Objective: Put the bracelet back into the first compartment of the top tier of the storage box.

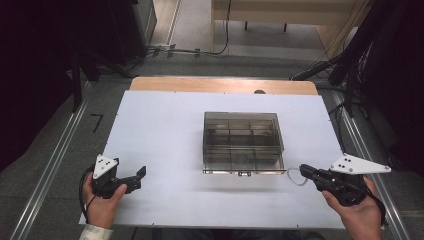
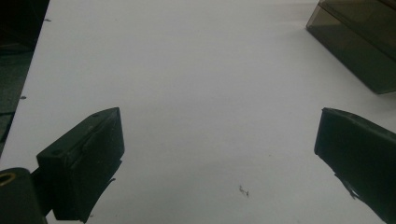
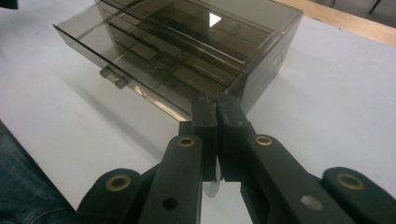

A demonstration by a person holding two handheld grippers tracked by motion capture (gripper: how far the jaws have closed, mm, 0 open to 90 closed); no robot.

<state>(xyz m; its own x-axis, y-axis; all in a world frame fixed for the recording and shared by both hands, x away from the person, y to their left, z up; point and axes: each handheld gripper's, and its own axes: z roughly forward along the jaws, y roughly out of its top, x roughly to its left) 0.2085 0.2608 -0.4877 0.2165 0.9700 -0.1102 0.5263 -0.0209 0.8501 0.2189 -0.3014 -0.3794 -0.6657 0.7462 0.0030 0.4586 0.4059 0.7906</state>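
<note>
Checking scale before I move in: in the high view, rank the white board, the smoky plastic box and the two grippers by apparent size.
1. White board, by far the largest.
2. Smoky plastic box.
3. Right gripper and left gripper: they look alike in size, so I will not rank them.

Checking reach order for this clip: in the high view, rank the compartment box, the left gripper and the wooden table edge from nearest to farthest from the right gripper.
From the right gripper:
1. Compartment box, just left of it, mid-table.
2. Wooden table edge, along the far side.
3. Left gripper, across the near edge.

Grey floor (image 1: 60, 125); dark curtains (image 1: 30, 60); cables (image 1: 190, 50); wooden furniture (image 1: 280, 12).
</note>
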